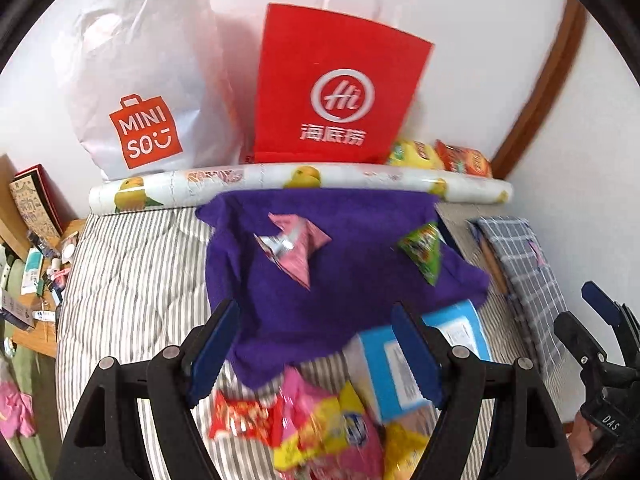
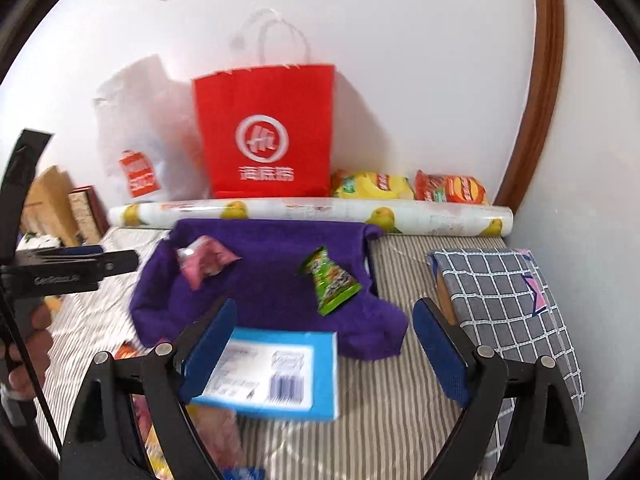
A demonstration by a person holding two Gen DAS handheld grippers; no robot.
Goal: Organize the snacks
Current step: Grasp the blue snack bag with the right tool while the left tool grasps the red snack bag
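Observation:
A purple cloth (image 1: pixel 320 248) is spread on the striped bed, with a pink snack packet (image 1: pixel 298 246) and a green packet (image 1: pixel 424 250) lying on it. My left gripper (image 1: pixel 316 314) hovers over the cloth's near edge, open and empty. Below it lies a heap of snack packets (image 1: pixel 320 432) next to a blue box (image 1: pixel 404 364). My right gripper (image 2: pixel 326 308) is open too, with nothing in it, above the blue box (image 2: pixel 280 372). From the right wrist view the green packet (image 2: pixel 330 280) and the pink packet (image 2: pixel 204 262) rest on the purple cloth (image 2: pixel 260 280).
A red paper bag (image 1: pixel 336 88) and a white shopping bag (image 1: pixel 140 80) stand against the wall behind a fruit-print roll (image 1: pixel 280 180). Yellow (image 2: pixel 372 186) and red chip bags (image 2: pixel 450 190) lie beside them. A checked cushion (image 2: pixel 508 300) is on the right, and a cluttered side table (image 1: pixel 36 280) on the left.

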